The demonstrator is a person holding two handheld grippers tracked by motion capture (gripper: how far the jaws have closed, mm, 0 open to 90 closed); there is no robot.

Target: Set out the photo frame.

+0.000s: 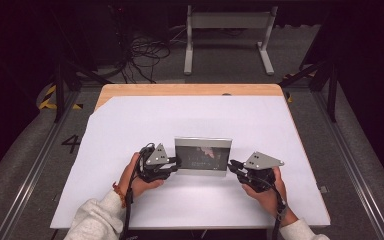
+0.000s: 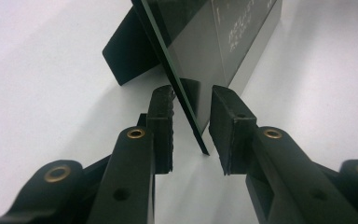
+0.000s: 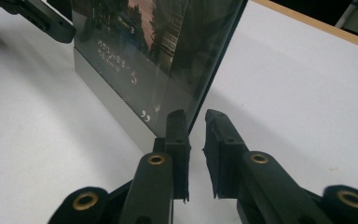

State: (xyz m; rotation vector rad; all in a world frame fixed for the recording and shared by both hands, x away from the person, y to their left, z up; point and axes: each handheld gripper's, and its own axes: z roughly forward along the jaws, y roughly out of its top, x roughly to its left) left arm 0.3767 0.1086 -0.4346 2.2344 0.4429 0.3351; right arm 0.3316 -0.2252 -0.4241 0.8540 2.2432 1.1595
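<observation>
A glass photo frame (image 1: 202, 155) with a silver border stands upright on the white table sheet (image 1: 180, 115), its dark picture facing the person. My left gripper (image 1: 177, 162) is at the frame's left edge. In the left gripper view the thin glass edge of the frame (image 2: 214, 42) runs down between the jaws of my left gripper (image 2: 191, 100), with a gap on both sides. My right gripper (image 1: 232, 165) is at the right edge. Its jaws (image 3: 195, 116) straddle the lower corner of the frame (image 3: 135, 46), slightly apart. A black back stand (image 2: 126, 56) props the frame.
The table's wooden far edge (image 1: 190, 90) shows beyond the sheet. On the floor behind lie tangled cables (image 1: 140, 50) and a white metal stand (image 1: 227, 22). White sheet stretches around the frame on all sides. The left gripper's jaw (image 3: 42, 18) shows at the right gripper view's top left.
</observation>
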